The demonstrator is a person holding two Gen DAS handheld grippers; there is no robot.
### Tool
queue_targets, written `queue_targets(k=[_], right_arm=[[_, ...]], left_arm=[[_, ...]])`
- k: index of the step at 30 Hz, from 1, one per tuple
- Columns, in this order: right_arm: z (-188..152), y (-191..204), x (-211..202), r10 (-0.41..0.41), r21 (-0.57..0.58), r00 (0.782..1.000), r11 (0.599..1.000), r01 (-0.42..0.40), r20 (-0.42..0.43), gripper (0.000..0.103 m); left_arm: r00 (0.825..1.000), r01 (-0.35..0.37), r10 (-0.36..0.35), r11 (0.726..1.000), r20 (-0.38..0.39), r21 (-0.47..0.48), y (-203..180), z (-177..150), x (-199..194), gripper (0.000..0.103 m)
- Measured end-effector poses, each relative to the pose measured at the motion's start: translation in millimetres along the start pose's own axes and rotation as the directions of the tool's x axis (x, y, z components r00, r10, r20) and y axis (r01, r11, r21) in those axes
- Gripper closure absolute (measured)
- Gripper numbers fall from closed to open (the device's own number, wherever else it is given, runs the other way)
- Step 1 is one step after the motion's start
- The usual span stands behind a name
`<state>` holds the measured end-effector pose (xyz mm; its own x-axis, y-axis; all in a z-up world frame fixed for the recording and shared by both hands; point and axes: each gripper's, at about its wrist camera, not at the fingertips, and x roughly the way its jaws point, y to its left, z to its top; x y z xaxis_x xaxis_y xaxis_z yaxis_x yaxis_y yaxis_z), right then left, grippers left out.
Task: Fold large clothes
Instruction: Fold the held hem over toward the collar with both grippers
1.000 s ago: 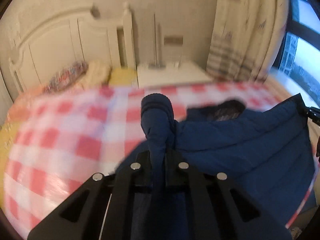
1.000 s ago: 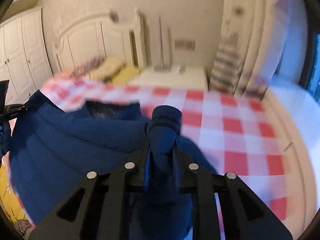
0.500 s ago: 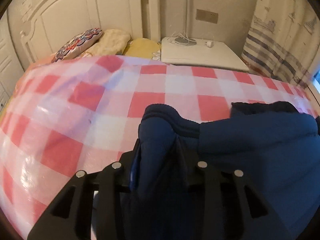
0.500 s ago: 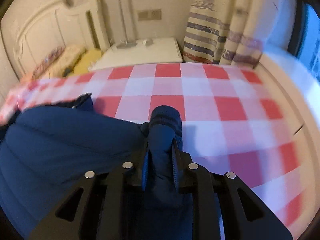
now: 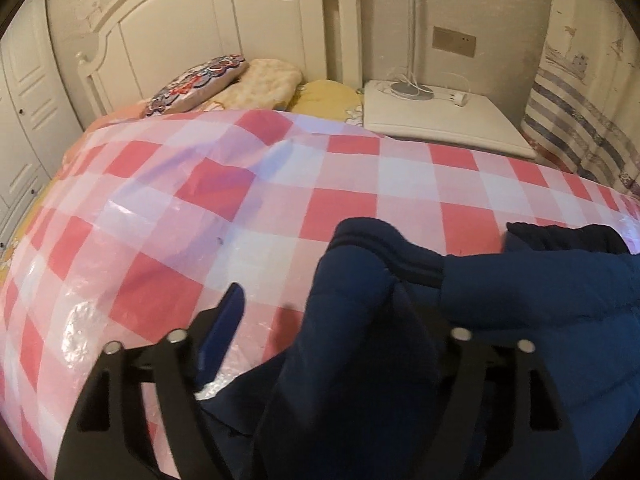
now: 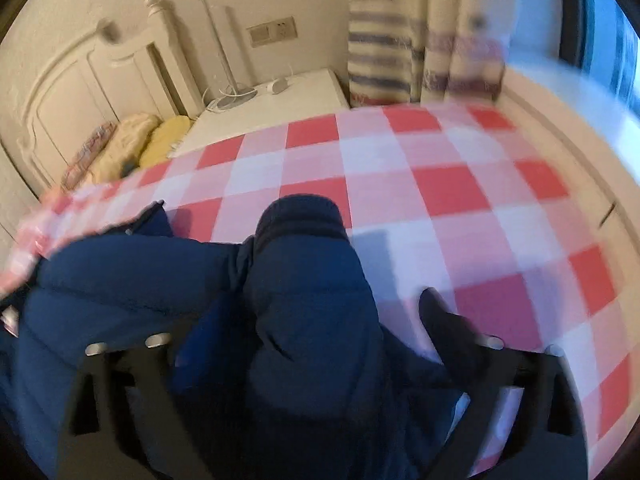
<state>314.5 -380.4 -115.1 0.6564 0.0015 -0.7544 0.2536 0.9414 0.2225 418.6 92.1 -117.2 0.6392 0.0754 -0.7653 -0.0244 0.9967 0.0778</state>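
A dark blue padded jacket lies on the bed with the red and white checked cover. In the left wrist view my left gripper is open, its jaws spread wide; a sleeve with a ribbed cuff lies loose between them. In the right wrist view my right gripper is open too, and the other sleeve with its cuff lies between its spread jaws. The jacket body stretches to the left there.
A white headboard and pillows are at the far end of the bed. A white nightstand with a lamp base and cables stands beside it. Striped curtains hang at the right, by a window.
Both grippers were shut on the jacket sleeves; now both have opened and the sleeves lie loose on the bed. Both have come down lower over the checked cover.
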Motion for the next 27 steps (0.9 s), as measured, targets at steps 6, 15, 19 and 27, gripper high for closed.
queue_targets(k=[6,15,19,27], right_arm=[[0,68,-67,0.080,-0.171,0.982,0.984,-0.050,0.172,0.009],[-24,166,-51,0.169,-0.397,0.982,0.909,-0.124,0.080,0.011],[-24,181,-49,0.153,-0.443,0.985,0.890,-0.105,0.074,0.025],[-27,175,6,0.034,-0.469,0.999,0.882,-0.045,-0.031,0.028]], left_arm=[[1.000,0.015,-0.014,0.999,0.007,-0.050,9,1,1,0.018],[0.940,-0.032,0.065,0.994,0.334,-0.102,4,15,-108,0.003],[0.949,0.047,-0.076,0.994,0.308,0.099,-62,13,-123,0.002],[0.998,0.019,-0.033,0.961,0.046,0.275,-137,-9,-34,0.002]])
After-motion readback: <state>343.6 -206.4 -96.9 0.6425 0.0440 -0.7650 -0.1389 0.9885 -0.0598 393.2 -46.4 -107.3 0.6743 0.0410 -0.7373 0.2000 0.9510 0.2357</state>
